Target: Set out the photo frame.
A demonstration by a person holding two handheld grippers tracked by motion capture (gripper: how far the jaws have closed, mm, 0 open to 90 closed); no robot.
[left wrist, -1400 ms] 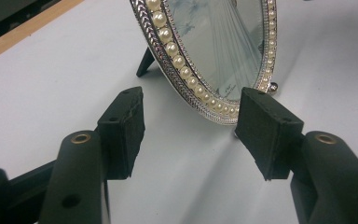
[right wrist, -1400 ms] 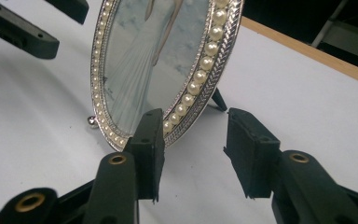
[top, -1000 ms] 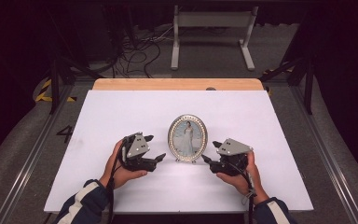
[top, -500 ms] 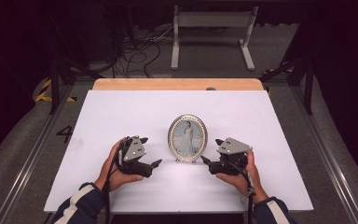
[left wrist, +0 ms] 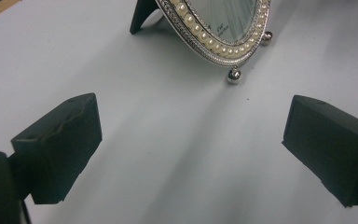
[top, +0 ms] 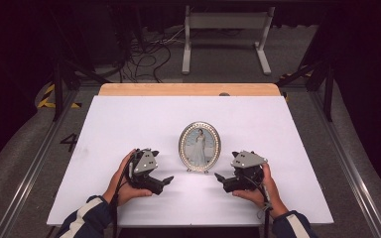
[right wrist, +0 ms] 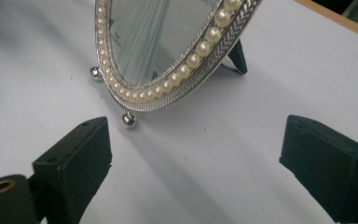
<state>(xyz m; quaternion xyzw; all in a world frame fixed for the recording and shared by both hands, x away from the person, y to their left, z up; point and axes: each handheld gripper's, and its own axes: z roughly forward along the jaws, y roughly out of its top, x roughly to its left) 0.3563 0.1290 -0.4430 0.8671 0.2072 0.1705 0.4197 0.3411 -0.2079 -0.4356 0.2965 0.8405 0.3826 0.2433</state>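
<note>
Oval picture frame [top: 199, 147]: silver rim, pearl beading, ball feet.

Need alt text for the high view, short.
An oval pearl-rimmed picture frame stands upright on a white table. An open hand-held gripper flanks it on each side, left and right, neither touching it.

The picture frame [top: 199, 147] stands on the table [top: 287, 129], between left tool [top: 167, 181] and right tool [top: 219, 177].
</note>
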